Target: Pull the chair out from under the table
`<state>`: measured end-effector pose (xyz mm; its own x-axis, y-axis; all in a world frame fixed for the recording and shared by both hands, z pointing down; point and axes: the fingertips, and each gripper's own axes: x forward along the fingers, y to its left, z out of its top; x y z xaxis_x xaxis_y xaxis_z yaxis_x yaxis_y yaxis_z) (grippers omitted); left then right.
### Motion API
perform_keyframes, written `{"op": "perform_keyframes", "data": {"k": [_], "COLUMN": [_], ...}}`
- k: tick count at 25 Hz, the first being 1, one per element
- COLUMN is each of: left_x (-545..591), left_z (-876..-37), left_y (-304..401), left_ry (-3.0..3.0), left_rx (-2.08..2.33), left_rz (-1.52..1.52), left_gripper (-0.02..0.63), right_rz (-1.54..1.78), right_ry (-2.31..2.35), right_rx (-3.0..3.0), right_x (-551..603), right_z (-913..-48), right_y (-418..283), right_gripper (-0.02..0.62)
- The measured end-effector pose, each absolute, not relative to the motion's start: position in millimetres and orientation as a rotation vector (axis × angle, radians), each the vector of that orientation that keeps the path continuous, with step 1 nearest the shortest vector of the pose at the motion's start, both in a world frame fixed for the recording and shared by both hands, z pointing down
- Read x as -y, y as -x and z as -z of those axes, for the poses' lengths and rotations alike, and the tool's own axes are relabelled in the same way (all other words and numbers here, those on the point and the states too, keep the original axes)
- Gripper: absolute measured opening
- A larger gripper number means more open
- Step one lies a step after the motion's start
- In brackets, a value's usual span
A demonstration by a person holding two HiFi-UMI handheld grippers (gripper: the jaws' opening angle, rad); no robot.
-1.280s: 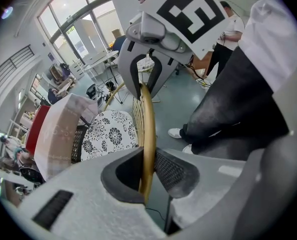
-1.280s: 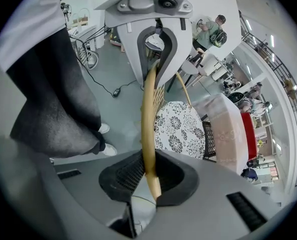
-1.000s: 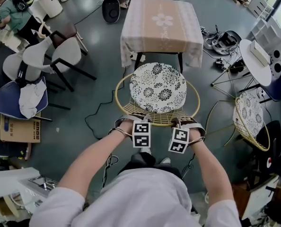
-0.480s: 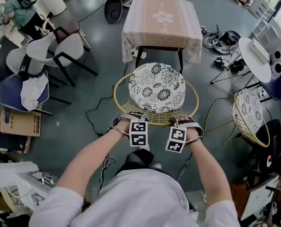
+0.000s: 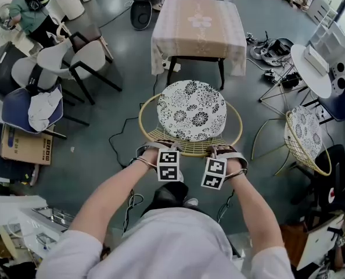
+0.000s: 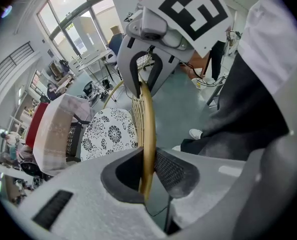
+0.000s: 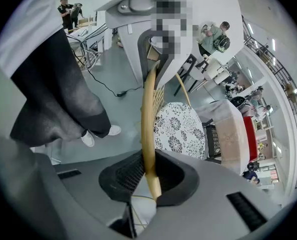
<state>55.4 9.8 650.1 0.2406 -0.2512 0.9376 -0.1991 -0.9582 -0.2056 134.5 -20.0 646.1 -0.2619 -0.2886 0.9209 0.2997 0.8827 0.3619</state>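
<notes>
A round rattan chair with a black-and-white flowered cushion stands on the grey floor just in front of a small table draped in a beige cloth. Its near back rim is a golden hoop. My left gripper is shut on that rim left of centre, and my right gripper is shut on it right of centre. In the left gripper view the rim runs upright between the dark pads of the left gripper. The right gripper view shows the rim clamped the same way in the right gripper.
A second rattan chair stands to the right, below a white round table. Grey and blue chairs and a cardboard box crowd the left. A black cable lies on the floor beside the chair. A seated person is far left.
The chair has come toward me with both grippers on its rim. The gap between its cushion and the table's front edge has widened.
</notes>
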Motion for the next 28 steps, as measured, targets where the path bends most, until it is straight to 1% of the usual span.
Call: {"op": "perform_keyframes", "data": {"k": [8, 12, 14, 17, 19, 26, 28], "left_x": [-20, -20, -20, -19, -18, -22, -21], "left_z": [-652, -651, -649, -646, -642, -622, -610], "left_y": [-58, -58, -58, -59, -62, -65, -71], "left_ry": [2.434, 2.45, 2.469, 2.508, 2.526, 2.58, 2.646], "left_rx": [-0.459, -0.515, -0.563, -0.63, -0.666, -0.81, -0.895], "left_rz": [1.873, 1.868, 1.848, 1.824, 1.8, 1.695, 1.61], "left_gripper": [0.06, 0.06, 0.063, 0.087, 0.092, 0.092, 0.073], "right_rz": [0.552, 0.456, 0.418, 0.4, 0.365, 0.279, 0.241], "right_ry": [-0.026, -0.074, -0.096, -0.124, -0.151, -0.245, -0.293], "right_rx": [1.765, 1.823, 1.849, 1.866, 1.883, 1.956, 1.986], "right_x": [10, 9, 10, 11, 11, 6, 4], "right_z": [-647, -643, -638, -635, -634, -618, -612], "right_y": [-138, -136, -135, -136, -139, -140, -141], "right_gripper": [0.046, 0.051, 0.078, 0.087, 0.097, 0.1, 0.089]}}
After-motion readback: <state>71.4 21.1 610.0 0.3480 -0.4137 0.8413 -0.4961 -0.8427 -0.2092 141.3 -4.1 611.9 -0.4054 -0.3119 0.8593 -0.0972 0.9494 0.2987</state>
